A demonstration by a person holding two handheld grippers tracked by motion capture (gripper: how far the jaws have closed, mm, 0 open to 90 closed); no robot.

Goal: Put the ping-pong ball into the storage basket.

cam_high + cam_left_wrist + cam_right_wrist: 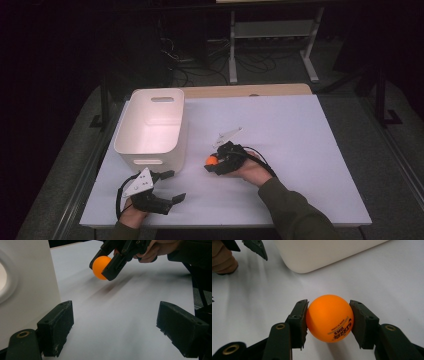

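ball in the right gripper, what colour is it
Orange ball, with small dark print; the right gripper view shows it best.

- High view: dim room, nearly black at the left and top edges; the white table (280,150) is the one bright area, seemingly lit from above.
- The inside of the white bin (152,125) glows pinkish, slightly overexposed.
- Left gripper view: streaky motion blur across the table surface; a soft shadow lies under the orange ball (101,267).
- Right gripper view: sharp on the ball, its print legible; the background bin is soft, and the lower corners darken.
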